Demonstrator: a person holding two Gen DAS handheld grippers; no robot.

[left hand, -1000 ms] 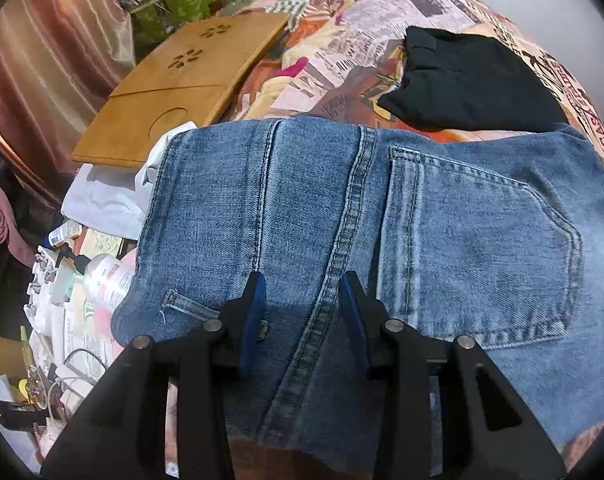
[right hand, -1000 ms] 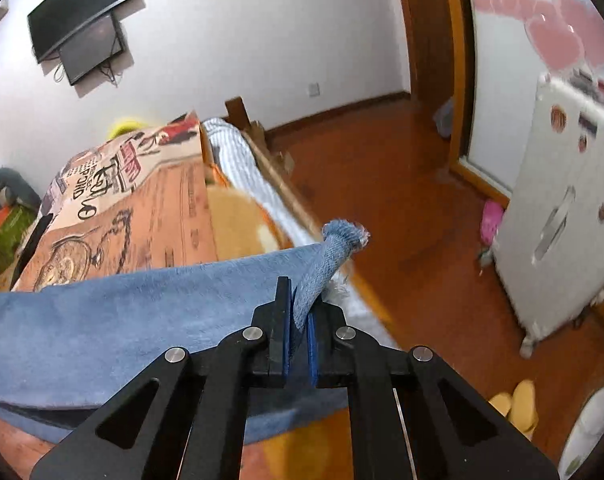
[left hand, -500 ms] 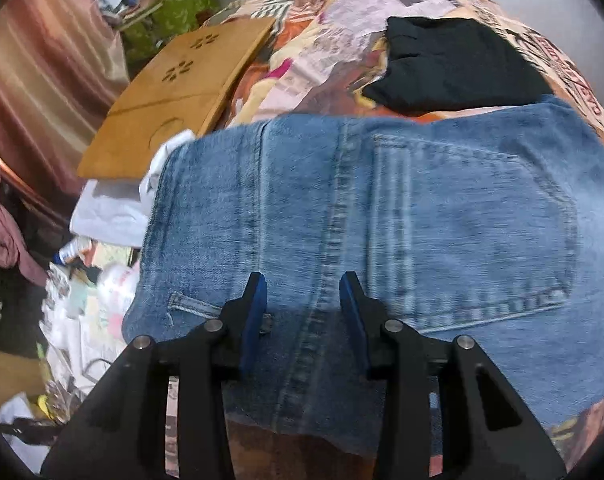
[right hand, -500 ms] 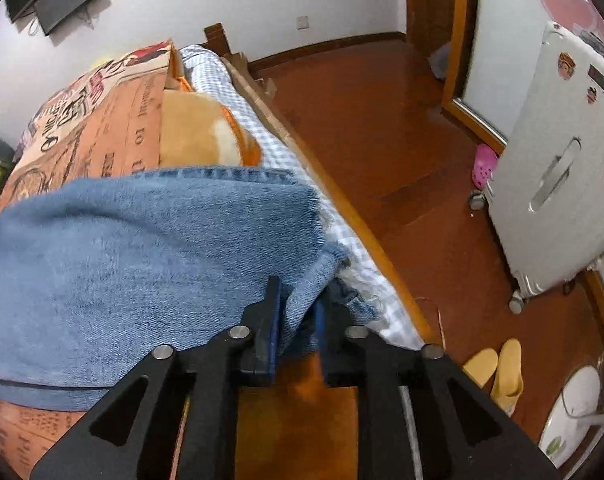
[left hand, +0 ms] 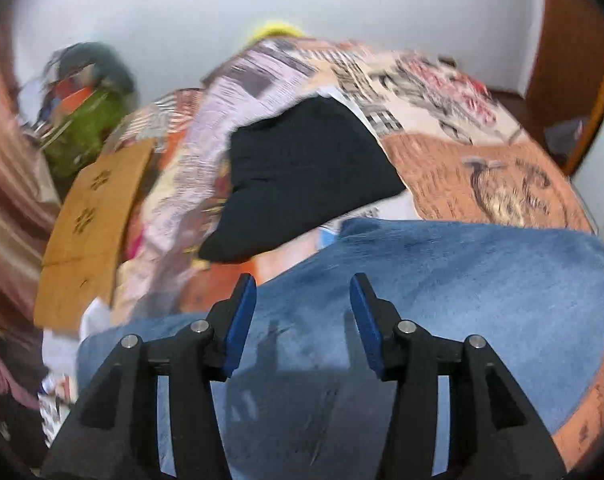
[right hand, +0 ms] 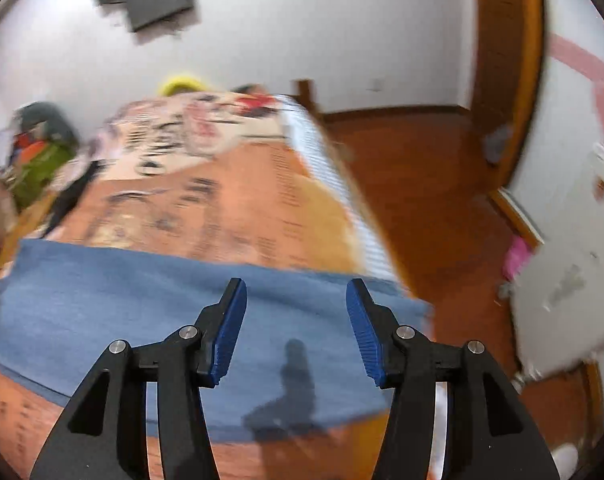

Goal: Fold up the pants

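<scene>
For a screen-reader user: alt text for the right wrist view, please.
The right gripper, jaws opening and empty, hangs over blue jeans lying flat on a patterned bedspread. A wooden floor lies to the right.

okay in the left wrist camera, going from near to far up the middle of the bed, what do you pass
Left gripper, jaws opening with nothing between them → blue jeans → folded black garment → newspaper-print bedspread → yellow object at the bed's far end → white wall.
</scene>
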